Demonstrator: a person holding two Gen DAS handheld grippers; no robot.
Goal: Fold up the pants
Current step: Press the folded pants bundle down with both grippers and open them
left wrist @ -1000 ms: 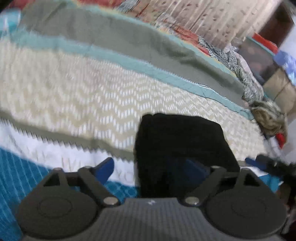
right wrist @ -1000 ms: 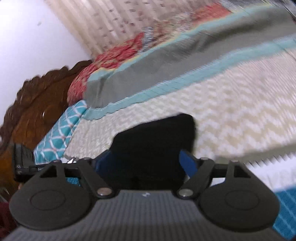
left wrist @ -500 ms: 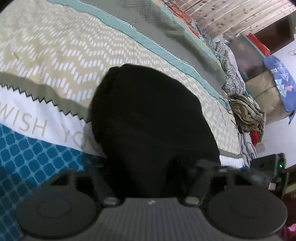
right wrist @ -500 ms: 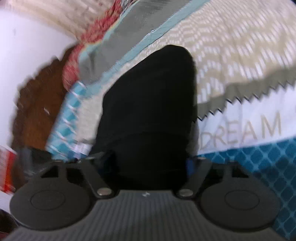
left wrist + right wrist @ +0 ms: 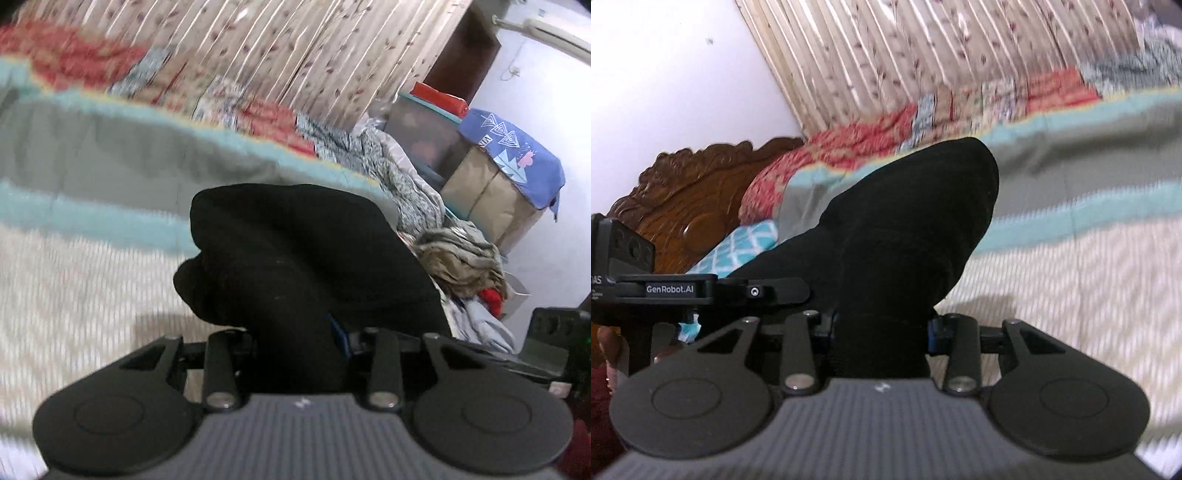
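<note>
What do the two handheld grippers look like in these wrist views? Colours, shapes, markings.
Both look alike: a dark grey ribbed body, two round black discs at the sides, black link arms with silver pivot pins, and blue pads. The left gripper also shows in the right view as a black bar printed GenRobot.AI. Same build on the right gripper.

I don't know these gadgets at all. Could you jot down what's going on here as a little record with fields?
Item handled: black pants, bunched up
Left gripper: jaws closing, pants fabric between them
Right gripper: jaws closing, pants fabric between them
Surface: bed with a striped, zigzag-patterned bedspread
Pants position: appear raised off the bedspread, a shadow beneath
Background: floral curtain, carved wooden headboard, clothes pile
Image quality: bedspread blurred
</note>
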